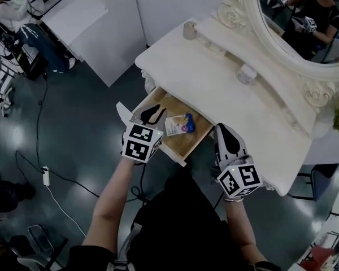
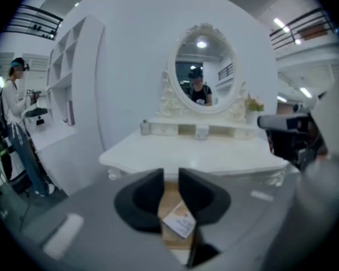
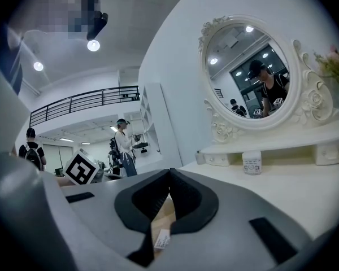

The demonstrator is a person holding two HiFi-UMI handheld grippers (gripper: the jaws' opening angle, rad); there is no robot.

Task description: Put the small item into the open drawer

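- Sachet point(image 1: 179, 124) in drawer point(image 1: 199, 140) is judged light, floppy, slippery; an edge pinch is advised.
- Left hand-held gripper point(image 1: 151, 115), at its 9 o'clock, is seen slightly apart, empty; right hand-held gripper point(image 1: 226, 135) is closed together.

No legible text; packet point(image 1: 179, 124) print, jar point(image 3: 251, 163) label too blurred.

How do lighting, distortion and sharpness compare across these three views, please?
Head view: dim and bluish, with a dark floor; the white dressing table is brightest, and the packet in the drawer reads clearly. Left gripper view: heavy fisheye, black corners, soft throughout; the packet is blurred. Right gripper view: fisheye too, the ceiling lamps flare, and the mirror is fairly sharp.
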